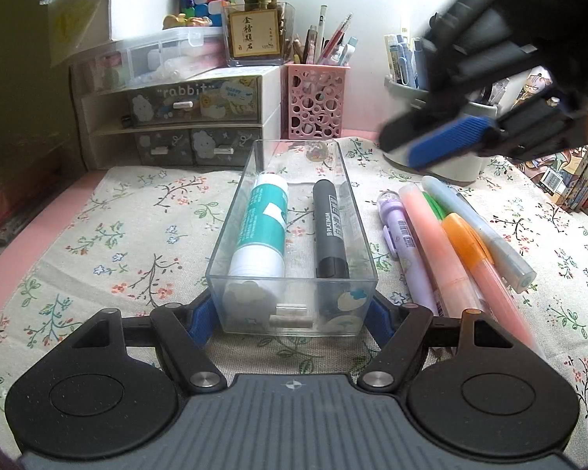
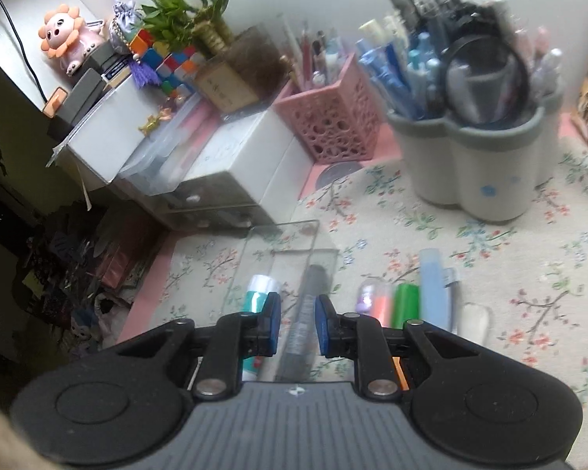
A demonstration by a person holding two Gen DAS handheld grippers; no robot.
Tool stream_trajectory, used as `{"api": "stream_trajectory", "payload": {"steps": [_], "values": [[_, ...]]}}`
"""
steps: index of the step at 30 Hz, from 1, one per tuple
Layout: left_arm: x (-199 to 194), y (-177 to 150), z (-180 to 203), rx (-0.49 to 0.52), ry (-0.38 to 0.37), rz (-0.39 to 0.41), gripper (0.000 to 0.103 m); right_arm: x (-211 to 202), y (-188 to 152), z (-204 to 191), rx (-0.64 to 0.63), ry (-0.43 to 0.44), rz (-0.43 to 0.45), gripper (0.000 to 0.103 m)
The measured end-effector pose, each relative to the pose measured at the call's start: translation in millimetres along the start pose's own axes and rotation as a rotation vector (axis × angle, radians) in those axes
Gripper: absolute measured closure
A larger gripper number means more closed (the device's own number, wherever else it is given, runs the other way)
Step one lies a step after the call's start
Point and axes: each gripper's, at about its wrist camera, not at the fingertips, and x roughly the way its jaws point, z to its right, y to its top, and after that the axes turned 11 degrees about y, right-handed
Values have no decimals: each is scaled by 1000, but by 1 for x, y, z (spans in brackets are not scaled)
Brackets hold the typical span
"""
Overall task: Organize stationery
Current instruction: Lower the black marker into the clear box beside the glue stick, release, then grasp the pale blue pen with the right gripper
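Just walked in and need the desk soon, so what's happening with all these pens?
A person is sorting stationery with a handheld gripper in each hand. The left gripper is clamped on the near end of a clear plastic tray on the floral cloth; a glue stick and a black Platinum marker already lie inside. The right gripper hangs above the tray, jaws apart and empty. Several highlighters and pens still lie on the cloth to the tray's right.
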Motion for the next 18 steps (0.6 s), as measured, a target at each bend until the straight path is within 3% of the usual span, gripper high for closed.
{"api": "stream_trajectory", "payload": {"steps": [10,18], "values": [[0,0,0,0,-1,0,30,-36,-29,27,-4,-105,41,92],[0,0,0,0,1,0,30,-48,-51,21,-50,-77,35,92]]}}
